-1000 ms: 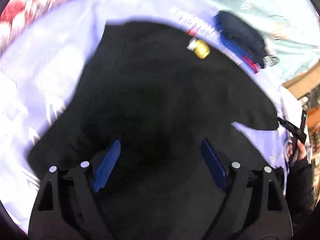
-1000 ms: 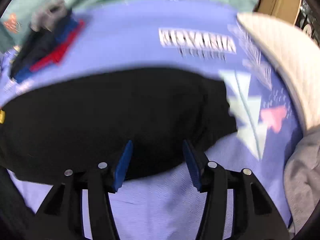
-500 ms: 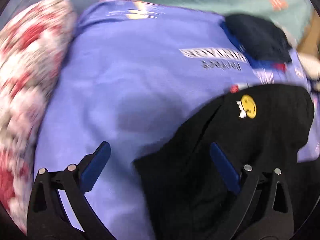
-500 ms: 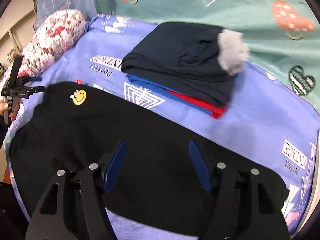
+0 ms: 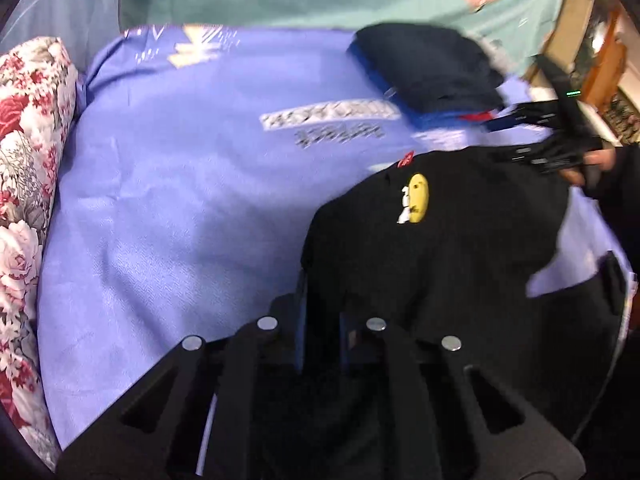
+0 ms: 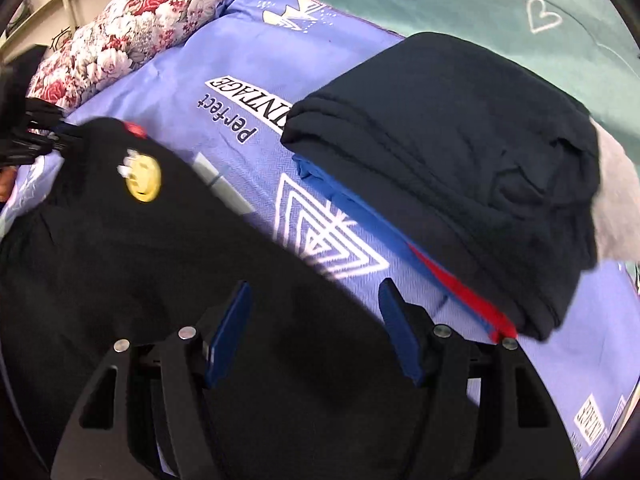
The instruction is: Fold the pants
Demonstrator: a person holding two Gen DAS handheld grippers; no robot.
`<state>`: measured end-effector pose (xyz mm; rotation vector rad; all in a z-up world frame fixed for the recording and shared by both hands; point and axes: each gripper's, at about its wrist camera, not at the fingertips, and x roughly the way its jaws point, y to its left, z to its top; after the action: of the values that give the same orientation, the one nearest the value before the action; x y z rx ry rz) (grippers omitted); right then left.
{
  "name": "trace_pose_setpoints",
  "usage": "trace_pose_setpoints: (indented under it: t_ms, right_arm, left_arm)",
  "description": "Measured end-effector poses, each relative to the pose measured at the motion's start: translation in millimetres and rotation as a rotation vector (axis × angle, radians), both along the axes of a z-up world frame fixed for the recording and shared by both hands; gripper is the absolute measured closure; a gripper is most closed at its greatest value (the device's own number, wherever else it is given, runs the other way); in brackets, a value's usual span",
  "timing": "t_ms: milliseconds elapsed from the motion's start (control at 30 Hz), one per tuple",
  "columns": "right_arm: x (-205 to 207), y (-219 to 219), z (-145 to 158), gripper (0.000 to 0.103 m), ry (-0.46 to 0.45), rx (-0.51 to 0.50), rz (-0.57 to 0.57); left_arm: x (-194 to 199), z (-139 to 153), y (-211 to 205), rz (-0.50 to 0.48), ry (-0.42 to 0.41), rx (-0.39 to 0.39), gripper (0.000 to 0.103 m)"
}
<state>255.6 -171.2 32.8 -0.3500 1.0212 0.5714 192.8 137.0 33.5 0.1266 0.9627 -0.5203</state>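
1. Since half a second ago, left gripper (image 5: 320, 312) has gone from wide apart over the sheet to pressed together on the edge of the black pants (image 5: 440, 248); fabric bunches right between its fingers. Right gripper (image 6: 316, 332) has slid closer to the folded stack, jaws still spread with nothing between them but pants cloth lying underneath.
2. Pants are spread on the purple bedsheet (image 5: 180, 220), running from the left jaws off to the right, and filling the space under and to the left of the right jaws (image 6: 140, 280).
3. Only the right wrist view shows the sheet's print clearly: "Perfect" lettering and a white triangle pattern (image 6: 320, 236) just ahead of its jaws. In the left view that text is a blur.
4. Left view catches the right gripper (image 5: 560, 148) far ahead to the right, at the pants' far edge, with a bit of hand behind it.
5. Yellow smiley patch (image 5: 417, 198) sits ahead of the left jaws; in the right view it's ahead-left (image 6: 143, 180).
6. No containers anywhere, just a folded clothes stack (image 6: 460, 160) ahead-right of the right jaws: dark navy on top, blue and red edges poking out beneath.
7. Floral pillow (image 5: 24, 180) is far left, cut off by the frame.
8. Left fingertips are mostly buried in black cloth, so how much they've got is hard to say.
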Motion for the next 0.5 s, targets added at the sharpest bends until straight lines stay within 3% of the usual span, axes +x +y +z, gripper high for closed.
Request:
trace_pose_setpoints:
  t_ms: [200,233,267,300,400,500]
  right_arm:
    - [14,2,-17,0.037,0.052,0.017,0.051]
    - [14,4,-22,0.047,0.063,0.0,0.055]
    - [14,4,-26,0.069,0.1,0.001,0.055]
    - [14,3,-30,0.1,0.154,0.026,0.051]
    - [-11,3,-6,0.101,0.086,0.024,0.045]
    - [-68,3,45,0.101,0.002,0.088,0.056]
  left_arm:
    - [-22,31,3,-0.004,-0.071,-0.066,0.091]
    - [-23,32,1,-0.004,-0.075,-0.069,0.091]
    - [-25,34,2,0.001,-0.076,-0.073,0.091]
    - [-25,33,4,0.009,-0.074,-0.075,0.091]
    - [-29,35,12,0.049,-0.057,-0.092,0.091]
    - [-41,36,21,0.057,-0.035,-0.145,0.091]
